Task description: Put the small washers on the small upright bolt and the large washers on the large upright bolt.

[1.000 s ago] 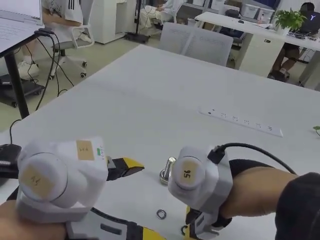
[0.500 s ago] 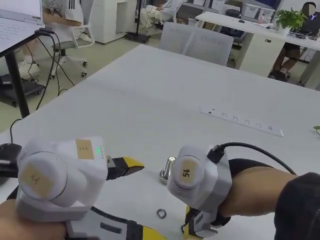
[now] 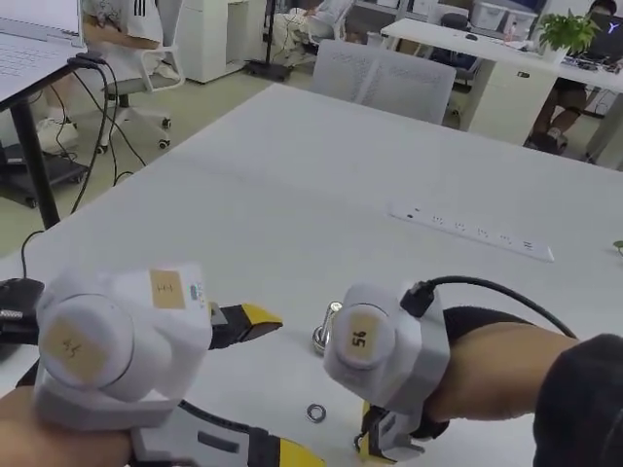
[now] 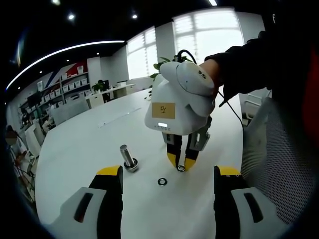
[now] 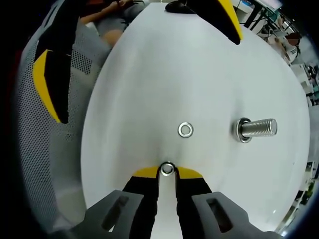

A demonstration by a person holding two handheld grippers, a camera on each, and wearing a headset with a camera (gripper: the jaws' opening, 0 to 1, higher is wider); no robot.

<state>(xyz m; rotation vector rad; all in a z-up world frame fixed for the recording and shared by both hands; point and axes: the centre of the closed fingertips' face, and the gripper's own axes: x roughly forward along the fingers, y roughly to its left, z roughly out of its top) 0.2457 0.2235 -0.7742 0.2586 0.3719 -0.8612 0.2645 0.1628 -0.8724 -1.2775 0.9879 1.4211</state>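
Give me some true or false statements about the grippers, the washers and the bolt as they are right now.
1. The right gripper is shut on a washer. True.
2. The left gripper is shut on the bolt. False: its jaws stand wide open and hold nothing.
3. A second washer lies loose on the table. True.
4. The bolt lies on its side. False: it stands upright on the table.
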